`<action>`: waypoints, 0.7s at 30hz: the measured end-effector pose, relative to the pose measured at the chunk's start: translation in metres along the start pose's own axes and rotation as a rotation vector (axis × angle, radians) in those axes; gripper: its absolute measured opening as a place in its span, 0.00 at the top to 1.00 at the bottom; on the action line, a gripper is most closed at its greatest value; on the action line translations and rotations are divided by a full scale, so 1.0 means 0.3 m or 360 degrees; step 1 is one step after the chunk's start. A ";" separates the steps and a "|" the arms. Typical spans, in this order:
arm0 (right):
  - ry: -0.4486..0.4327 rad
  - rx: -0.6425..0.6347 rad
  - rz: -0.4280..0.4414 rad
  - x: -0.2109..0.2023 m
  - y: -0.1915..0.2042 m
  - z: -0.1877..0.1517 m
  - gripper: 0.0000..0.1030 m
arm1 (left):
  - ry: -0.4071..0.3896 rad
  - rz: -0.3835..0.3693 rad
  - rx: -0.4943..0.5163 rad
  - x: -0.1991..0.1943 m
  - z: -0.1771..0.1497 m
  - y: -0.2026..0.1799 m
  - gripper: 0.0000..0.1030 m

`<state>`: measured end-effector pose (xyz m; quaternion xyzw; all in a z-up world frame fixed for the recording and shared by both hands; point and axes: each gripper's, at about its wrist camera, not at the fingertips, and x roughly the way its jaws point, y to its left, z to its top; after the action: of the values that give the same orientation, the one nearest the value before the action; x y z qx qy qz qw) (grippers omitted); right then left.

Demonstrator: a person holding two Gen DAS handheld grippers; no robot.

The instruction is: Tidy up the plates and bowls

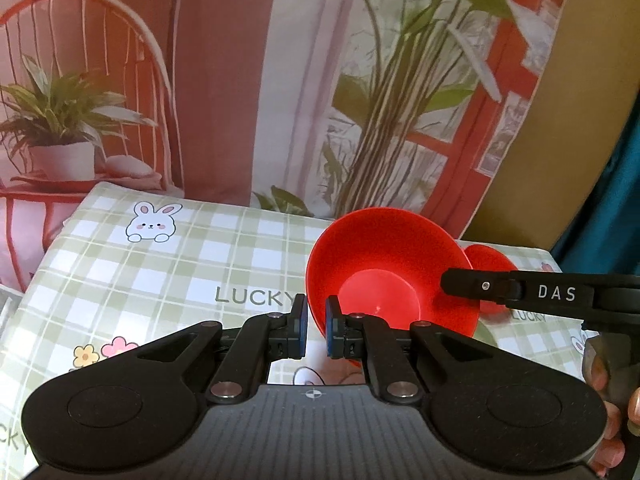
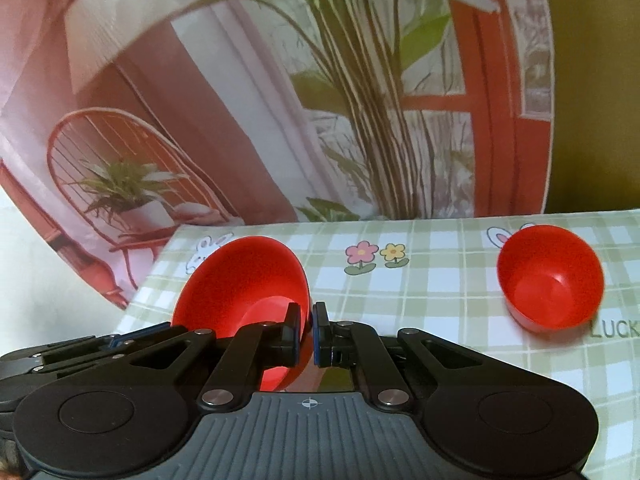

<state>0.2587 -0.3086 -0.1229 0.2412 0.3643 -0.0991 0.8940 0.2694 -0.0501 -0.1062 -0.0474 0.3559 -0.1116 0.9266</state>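
Note:
A wide red bowl [image 1: 384,272] is held tilted above the checked tablecloth [image 1: 180,264]. My left gripper [image 1: 316,330] is shut on its left rim. My right gripper [image 2: 306,334] is shut on the opposite rim of the same bowl [image 2: 244,280]; it shows in the left wrist view [image 1: 460,285] as a black arm marked DAS reaching in from the right. A smaller, deeper red bowl [image 2: 550,278] rests tilted on the cloth to the right, partly hidden behind the wide bowl in the left wrist view [image 1: 488,264].
A printed backdrop [image 1: 240,80] with a chair and plants hangs behind the table. The table's far edge [image 2: 400,218] runs just behind the bowls, its left corner near the wide bowl. The person's hand [image 1: 612,420] is at the lower right.

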 end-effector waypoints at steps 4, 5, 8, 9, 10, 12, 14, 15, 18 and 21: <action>-0.0045 -0.0020 -0.0005 -0.069 0.009 -0.027 0.95 | -0.0001 0.0012 0.0019 -0.042 -0.023 -0.034 0.90; -0.0053 -0.0022 -0.0005 -0.085 0.009 -0.034 0.94 | 0.0000 0.0012 0.0020 -0.051 -0.029 -0.040 0.90; -0.0072 -0.0021 0.0000 -0.126 0.006 -0.060 0.94 | 0.0005 0.0006 0.0026 -0.075 -0.048 -0.056 0.90; -0.0078 -0.0023 0.0001 -0.137 0.006 -0.067 0.94 | 0.0008 0.0004 0.0024 -0.079 -0.053 -0.059 0.90; -0.0084 -0.0025 -0.0001 -0.151 0.005 -0.077 0.94 | 0.0015 0.0003 0.0021 -0.082 -0.060 -0.063 0.90; -0.0094 -0.0020 0.0005 -0.176 0.001 -0.098 0.94 | 0.0027 -0.0002 0.0020 -0.089 -0.073 -0.069 0.90; -0.0103 -0.0003 0.0013 -0.200 -0.004 -0.122 0.93 | 0.0037 -0.0006 0.0026 -0.096 -0.090 -0.079 0.90; -0.0108 0.0002 0.0015 -0.209 -0.008 -0.132 0.93 | 0.0042 -0.0011 0.0026 -0.099 -0.099 -0.083 0.90; -0.0126 0.0017 0.0018 -0.240 -0.023 -0.169 0.93 | 0.0062 -0.0035 0.0027 -0.112 -0.123 -0.089 0.90; -0.0139 0.0043 0.0019 -0.266 -0.044 -0.203 0.93 | 0.0068 -0.0057 0.0036 -0.125 -0.151 -0.110 0.90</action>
<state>0.1603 -0.2892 -0.1095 0.2509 0.3221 -0.1091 0.9063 0.2063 -0.0736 -0.1099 -0.0408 0.3733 -0.1333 0.9172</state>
